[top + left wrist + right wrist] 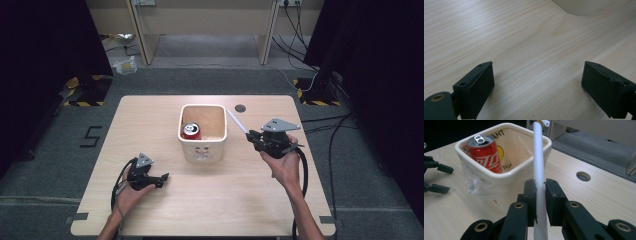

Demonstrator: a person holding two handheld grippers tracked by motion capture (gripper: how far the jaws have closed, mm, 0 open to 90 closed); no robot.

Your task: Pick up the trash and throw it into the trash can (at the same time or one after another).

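Now, my right hand-held gripper [248, 134] hangs above the right half of the surface [210, 200], its jaws pinched tight on a white straw [538, 170]. In the right gripper view the straw runs up between the two black pads and stands on well past them, its free end in line with the far rim of the bin. From the high view the straw [236, 120] slants up and to the left out of the jaws, and its tip lies just beside the right upper corner of the cream square bin [202, 150], not touching it as far as I can tell. The bin sits near the middle of the surface, lined with a clear plastic bag [475, 183] that folds down over its outer wall. Inside, against the left wall, a red drink can [191, 131] stands upright with its pull-tab top showing. My left hand-held gripper [161, 179] rests low at the left front of the surface, well apart from the bin; its jaws are spread wide with nothing but bare wood between them, and in the left gripper view a rounded corner of the bin [584, 6] shows at the top edge. A round cable hole [240, 108] lies in the surface behind the bin, to its right.
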